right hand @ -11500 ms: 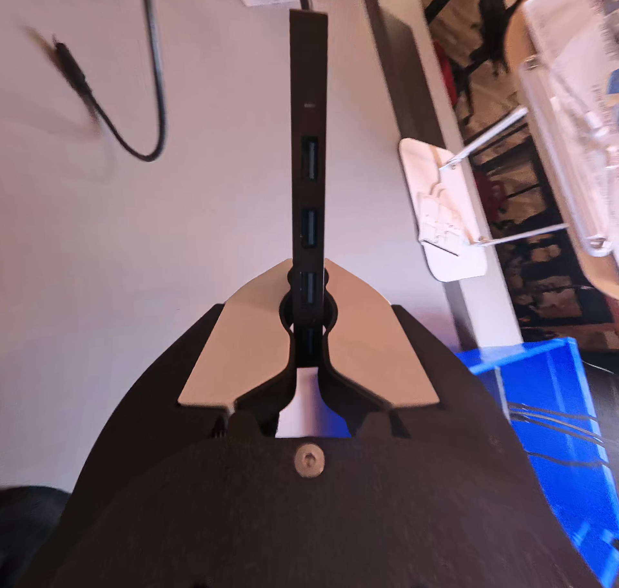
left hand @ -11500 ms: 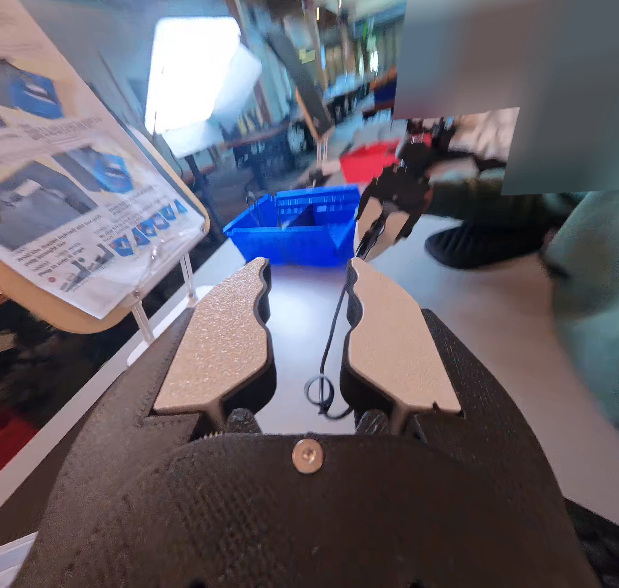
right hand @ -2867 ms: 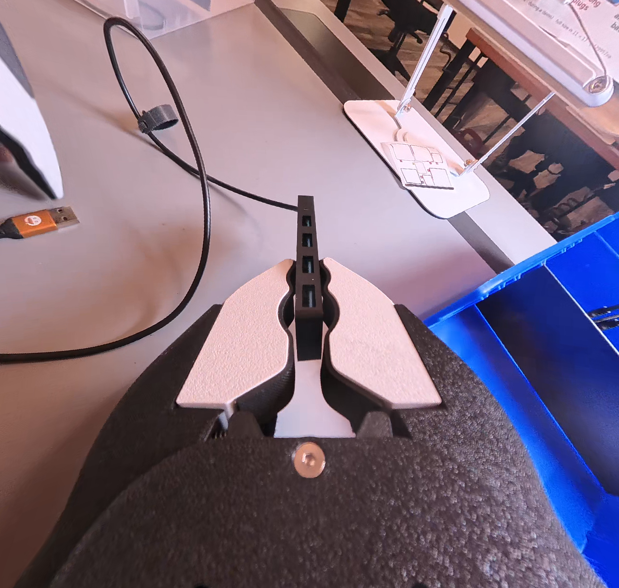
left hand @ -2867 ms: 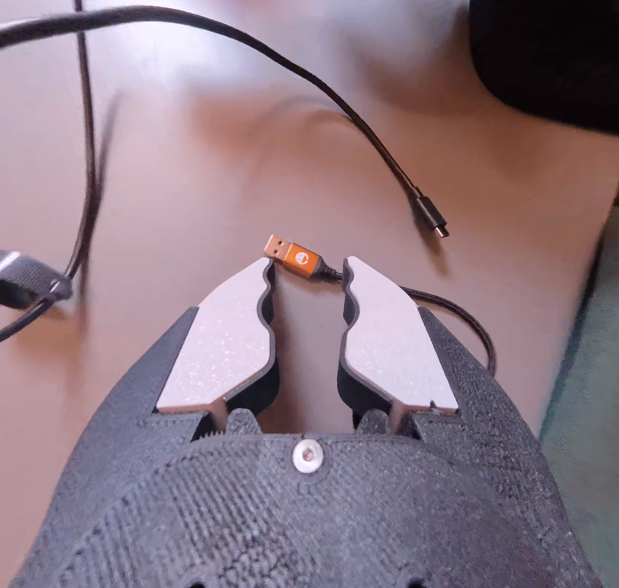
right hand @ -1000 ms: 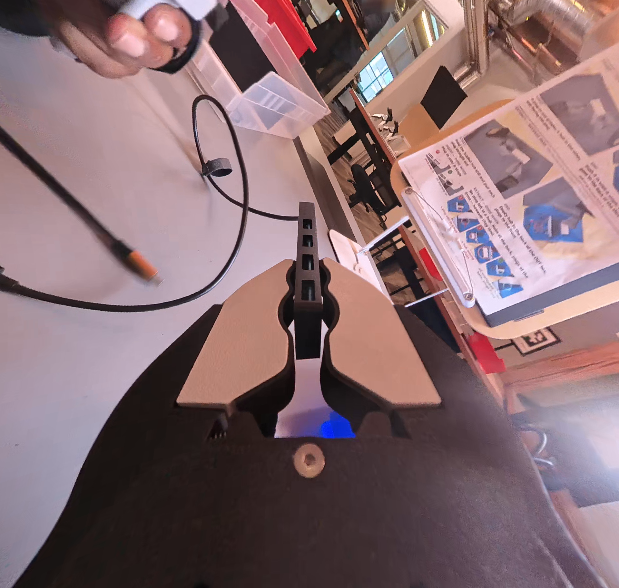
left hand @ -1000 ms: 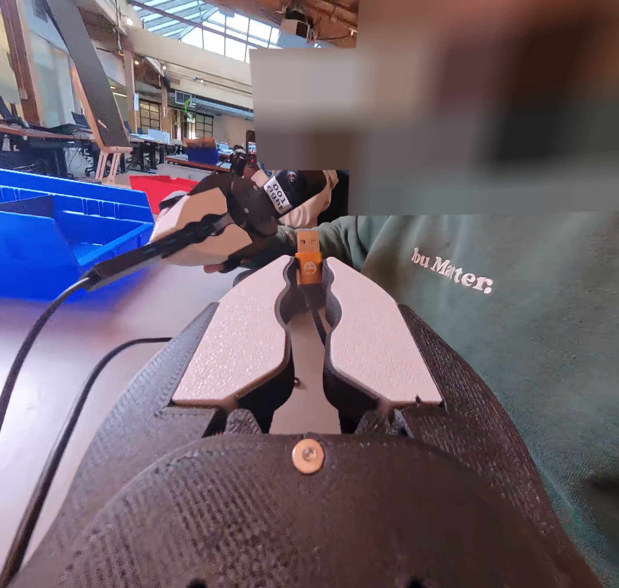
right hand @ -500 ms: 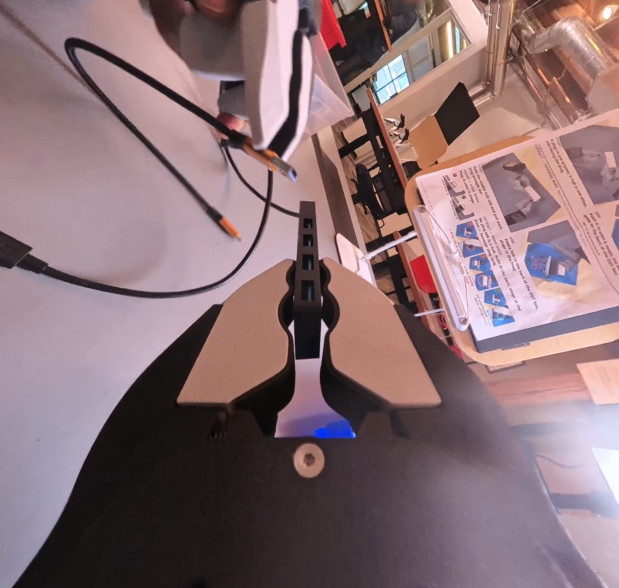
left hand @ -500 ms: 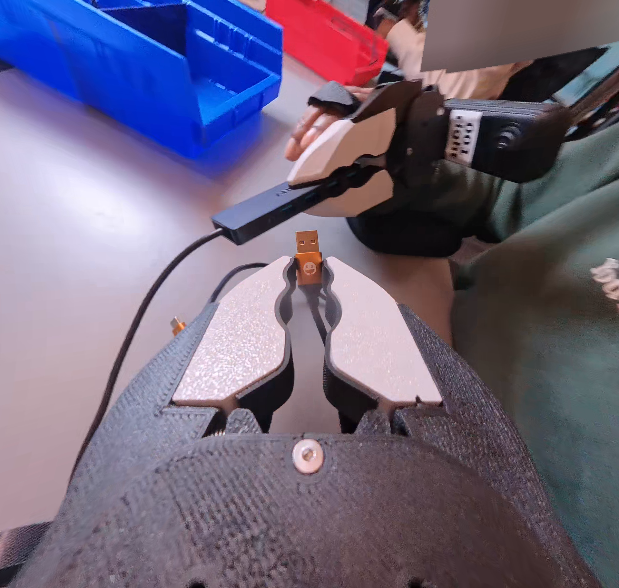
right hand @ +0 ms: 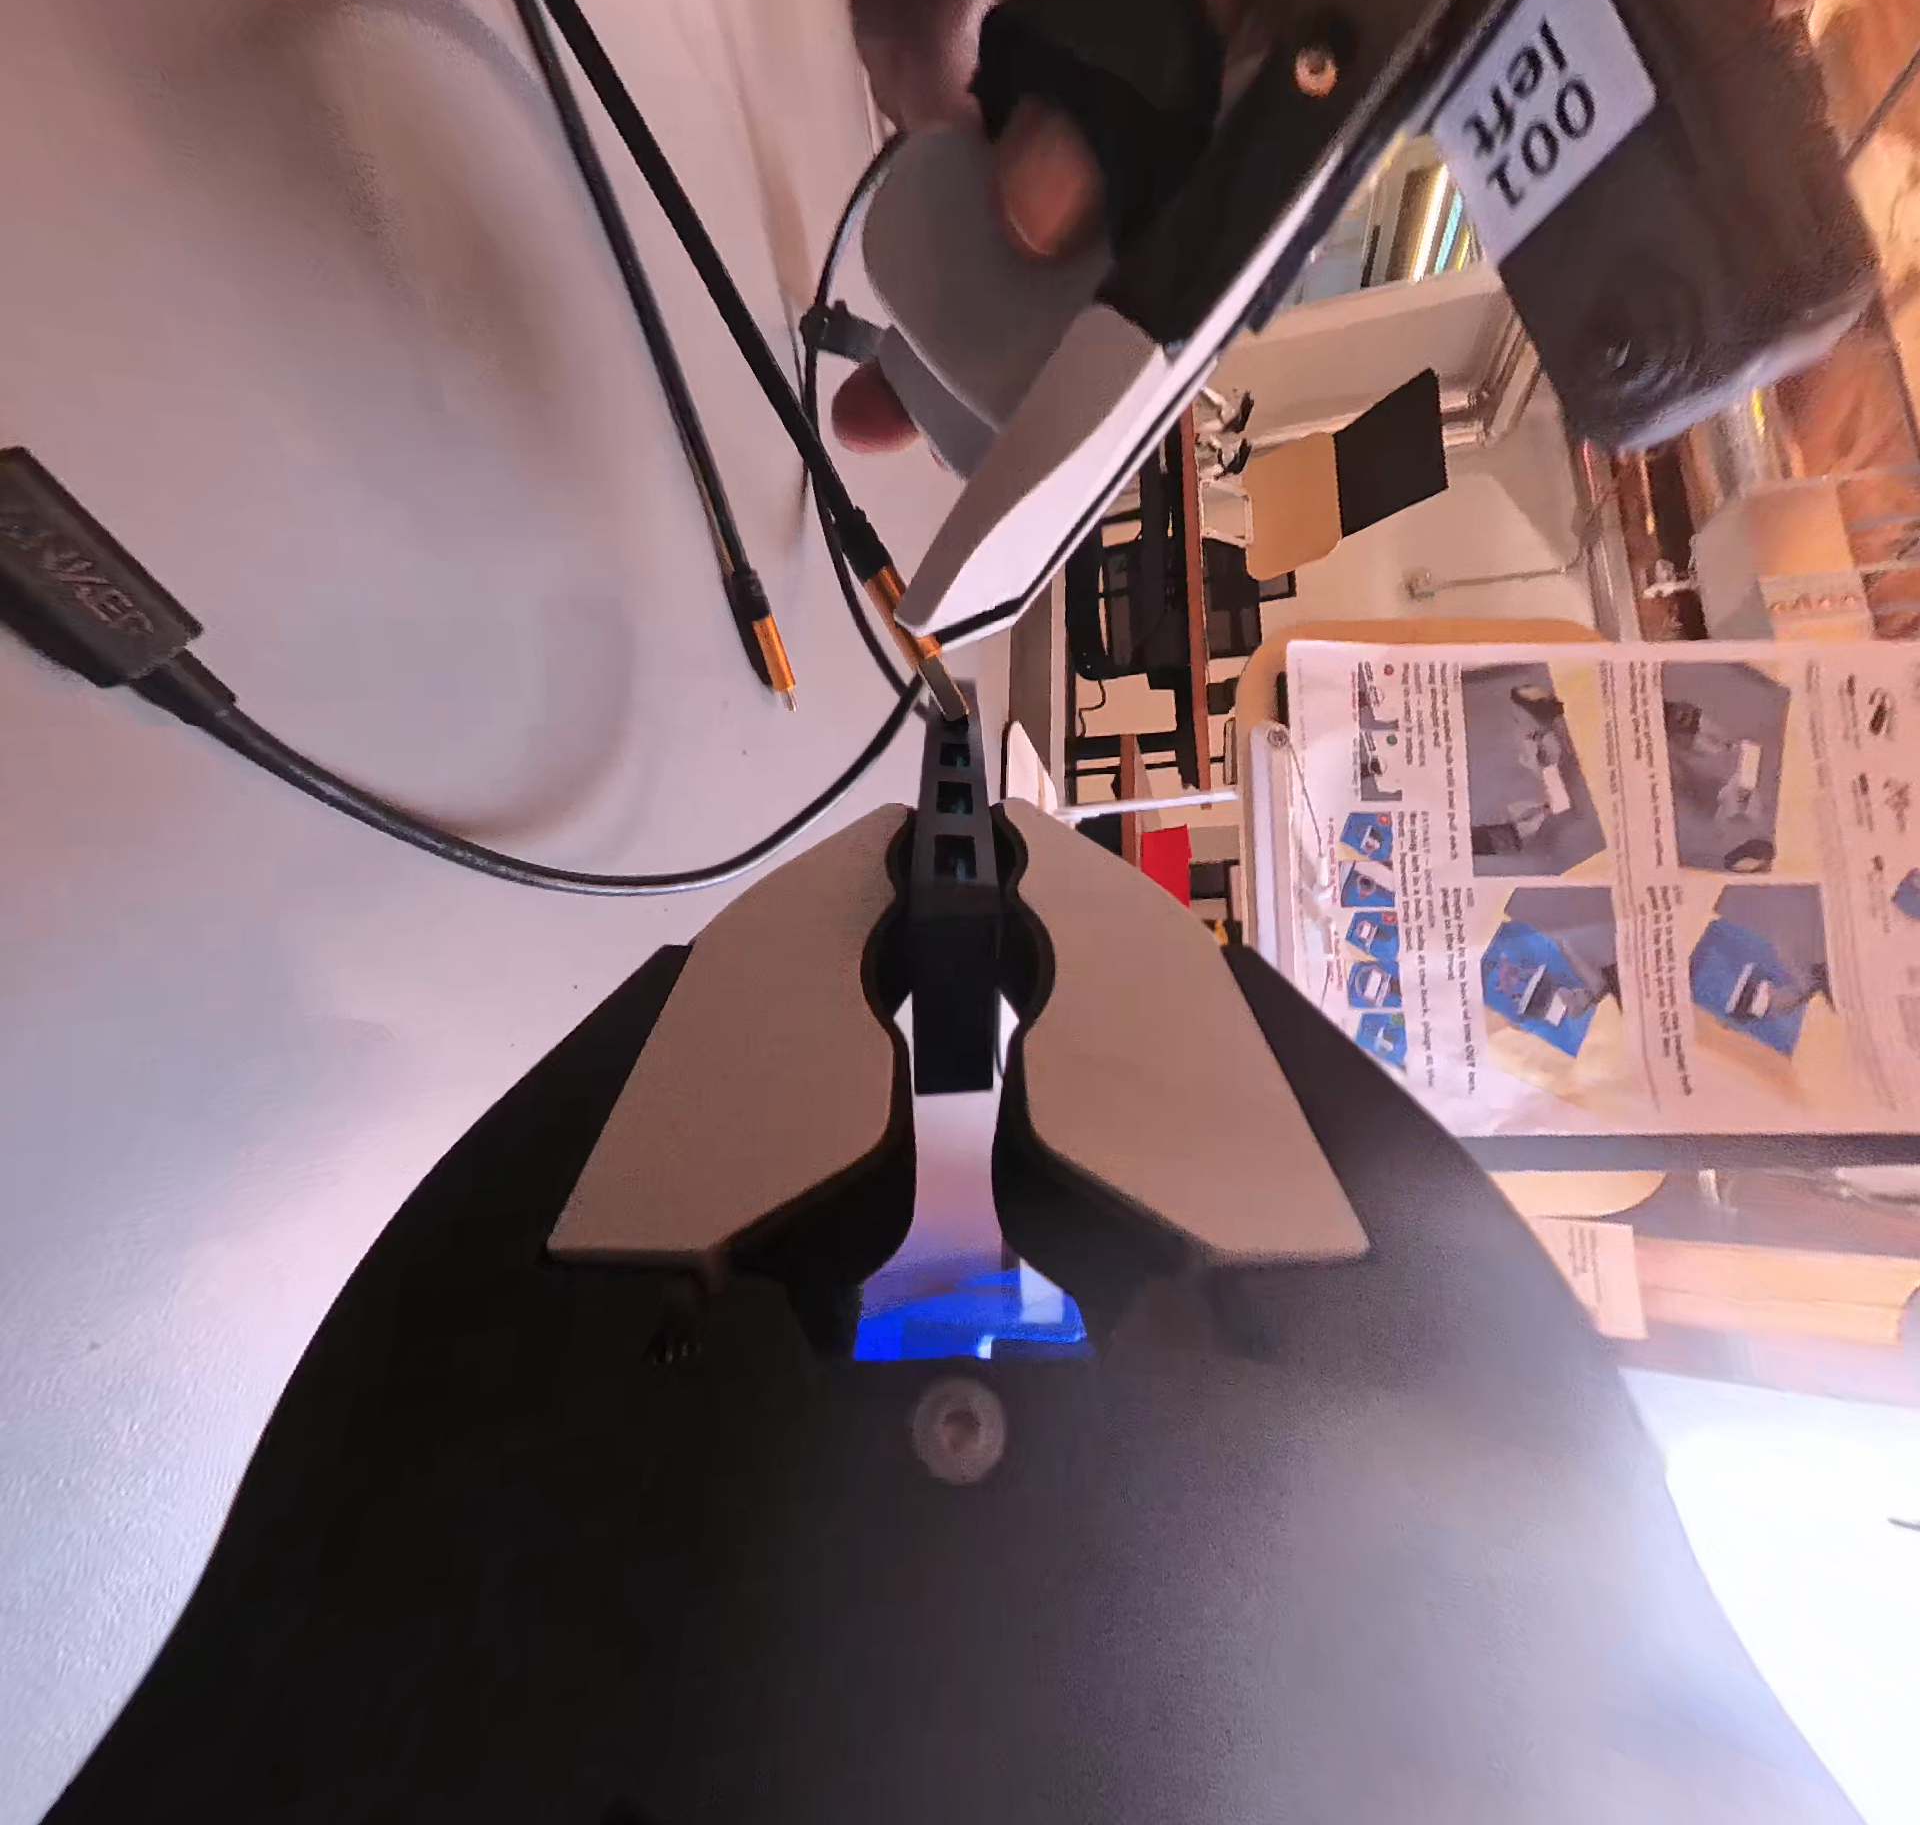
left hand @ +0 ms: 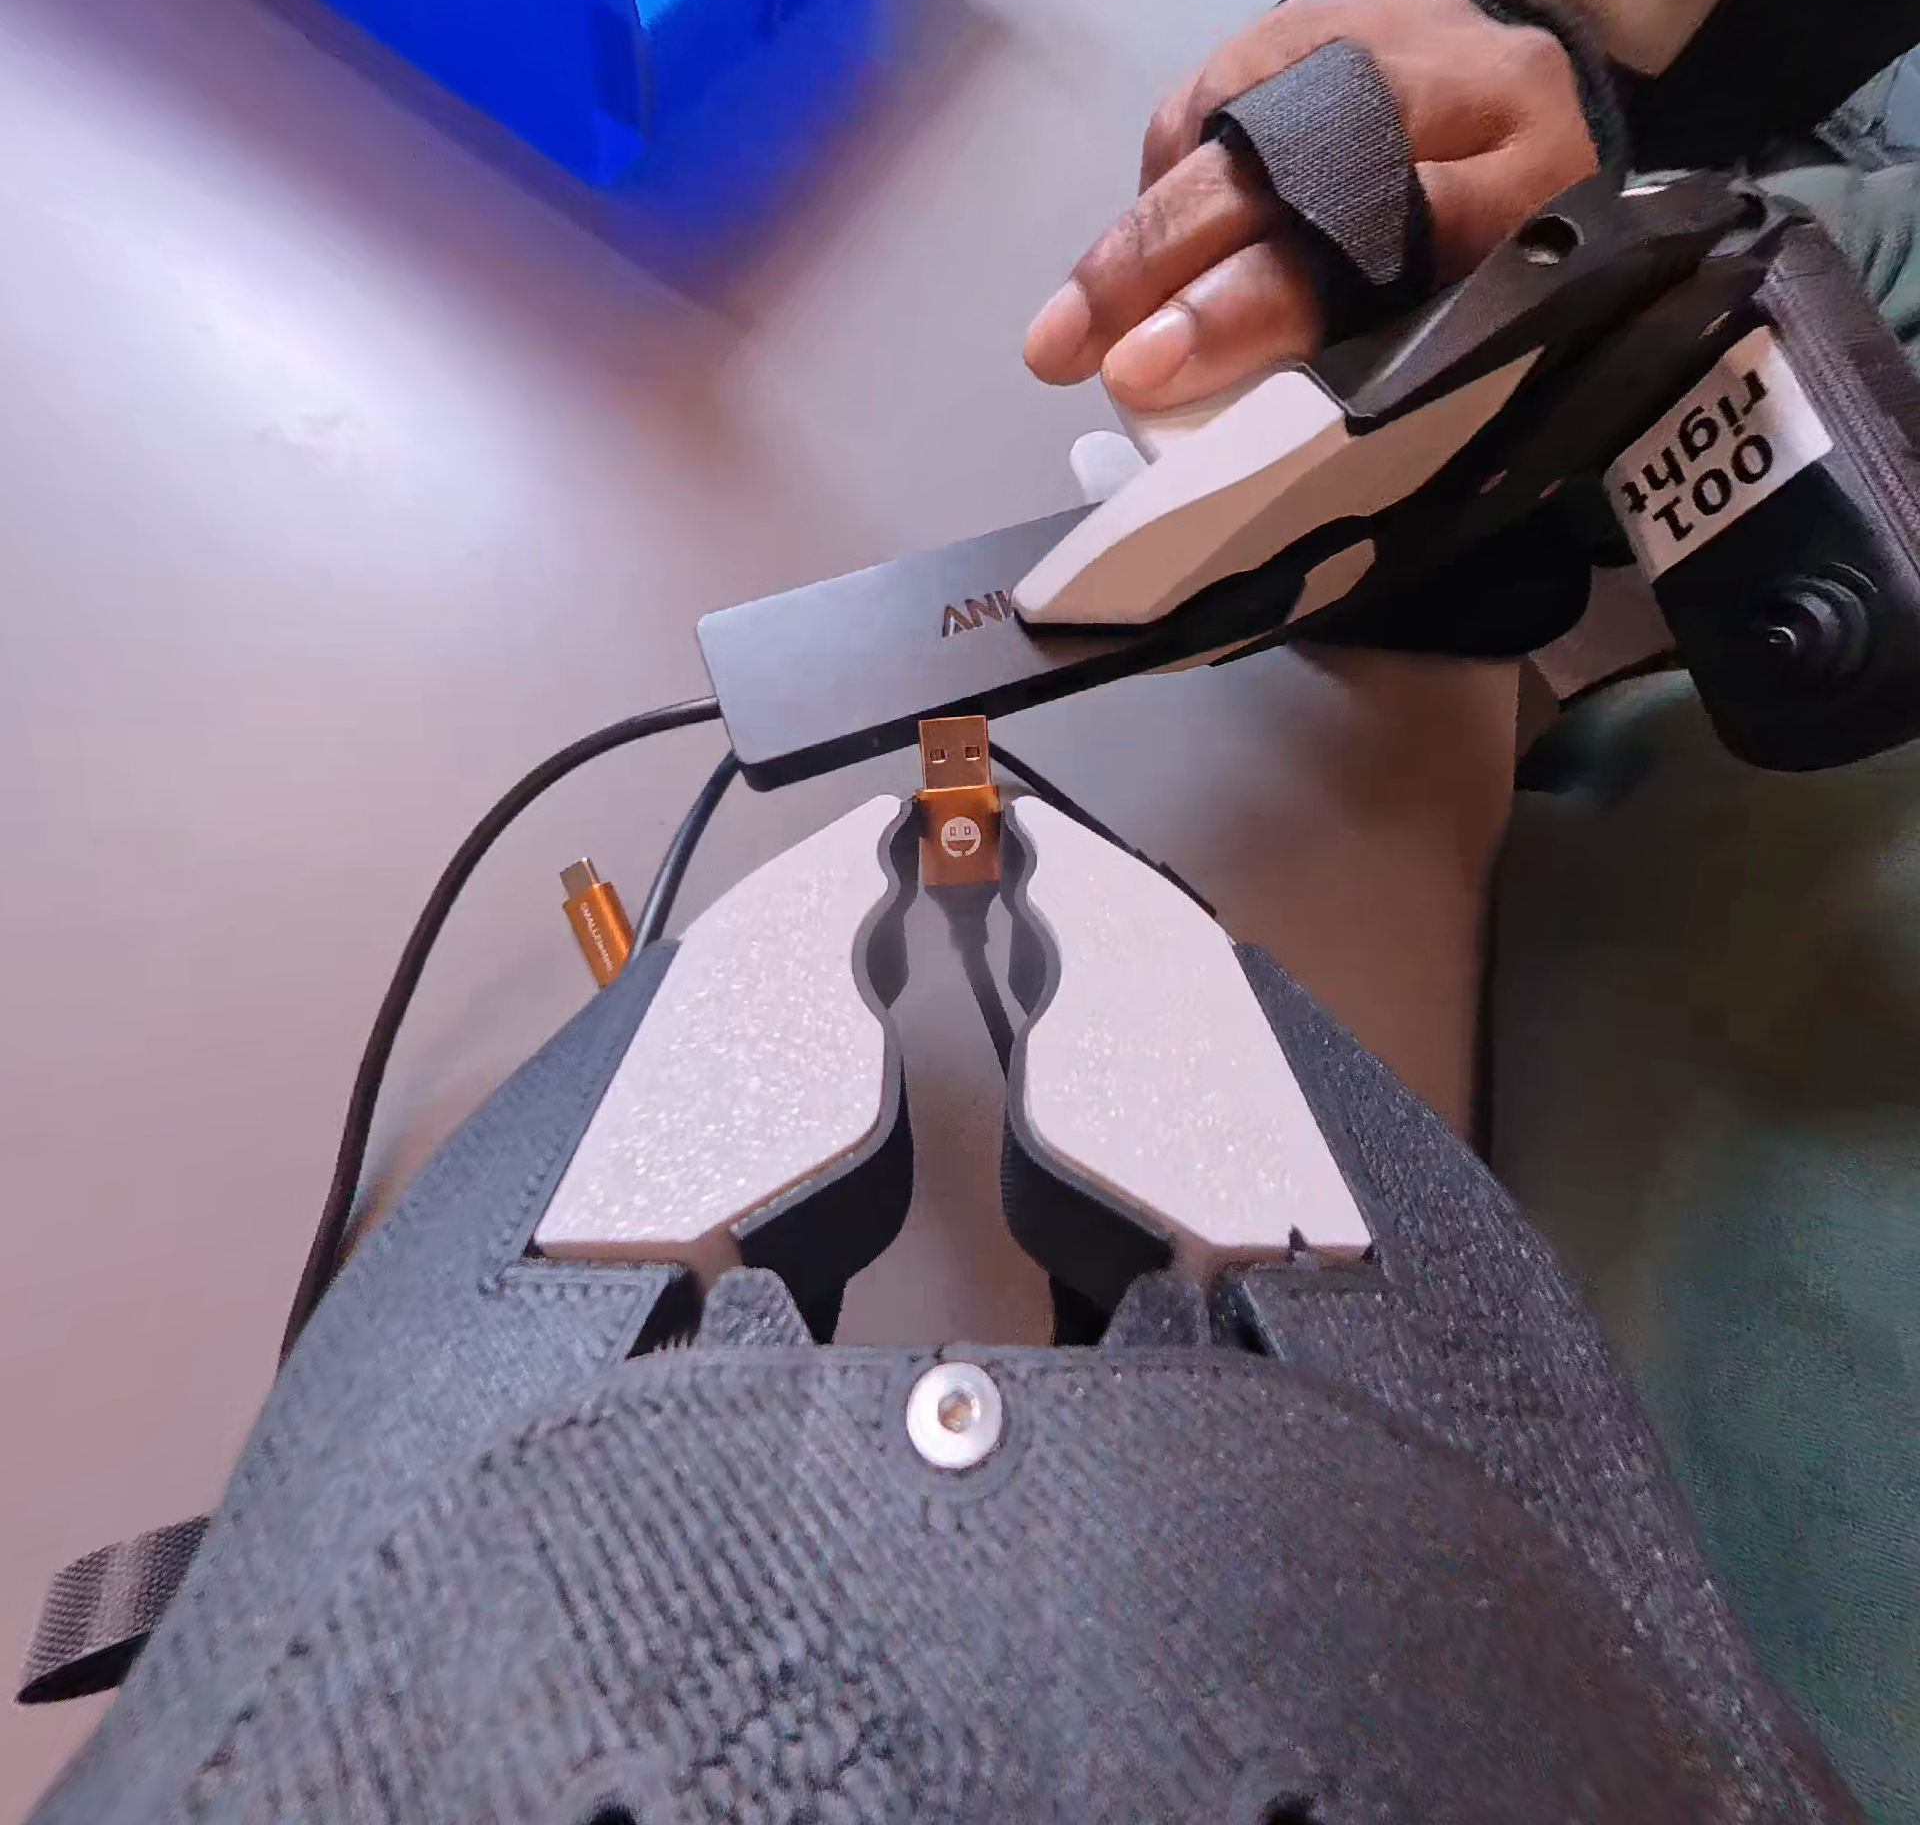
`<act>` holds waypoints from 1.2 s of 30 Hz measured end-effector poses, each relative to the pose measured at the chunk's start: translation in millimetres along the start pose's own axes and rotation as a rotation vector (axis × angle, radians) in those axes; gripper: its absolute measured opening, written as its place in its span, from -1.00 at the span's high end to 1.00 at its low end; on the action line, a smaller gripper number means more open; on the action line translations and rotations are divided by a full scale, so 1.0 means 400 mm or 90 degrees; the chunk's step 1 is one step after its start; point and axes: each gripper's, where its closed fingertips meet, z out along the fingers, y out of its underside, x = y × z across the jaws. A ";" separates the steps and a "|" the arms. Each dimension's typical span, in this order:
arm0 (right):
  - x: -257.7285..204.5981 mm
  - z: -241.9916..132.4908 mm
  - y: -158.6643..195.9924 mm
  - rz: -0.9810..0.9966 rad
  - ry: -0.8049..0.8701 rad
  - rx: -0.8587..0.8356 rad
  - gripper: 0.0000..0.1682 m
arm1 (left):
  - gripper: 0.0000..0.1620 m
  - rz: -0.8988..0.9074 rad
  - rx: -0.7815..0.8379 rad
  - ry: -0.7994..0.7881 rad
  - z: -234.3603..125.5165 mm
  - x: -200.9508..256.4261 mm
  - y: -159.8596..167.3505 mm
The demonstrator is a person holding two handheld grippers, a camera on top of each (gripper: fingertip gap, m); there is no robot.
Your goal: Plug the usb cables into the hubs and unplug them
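The left claw (left hand: 958,809) is clamped shut on the orange USB plug (left hand: 958,835), whose metal tip sticks out past the fingertips and sits right at the side edge of the black hub (left hand: 862,653). From the left wrist view alone, whether the tip has entered a port cannot be told. The right claw (right hand: 954,830) is closed on that same hub, gripping it near one end; the left wrist view shows its pale fingers (left hand: 1195,539) pinching the flat body, with a person's hand (left hand: 1299,206) behind, strapped in.

The right wrist view looks along the hub's edge and shows what the other cannot — a row of open ports (right hand: 954,809), with the plug's tip (right hand: 940,679) touching or just at the farthest one, coming in at a slant.

A second orange connector (left hand: 594,918) lies loose on the tabletop (left hand: 312,425) beside the left claw. The hub's own black cable (right hand: 436,830) curves across the tabletop. A blue bin (left hand: 582,19) stands farther back — seen only in the left wrist view — while an instruction sheet (right hand: 1621,871) shows only in the right.
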 end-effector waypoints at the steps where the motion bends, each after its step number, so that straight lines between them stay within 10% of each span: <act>1: -0.005 0.001 -0.008 -0.010 -0.001 0.004 0.86 | 0.81 0.002 -0.016 -0.001 0.002 -0.001 0.007; 20: -0.154 0.011 -0.156 -0.132 -0.141 0.150 0.86 | 0.82 0.120 -0.224 0.083 0.024 0.019 0.161; 36: -0.099 0.034 -0.122 0.010 -0.131 0.129 0.71 | 0.82 0.065 -0.008 0.220 -0.015 0.060 0.121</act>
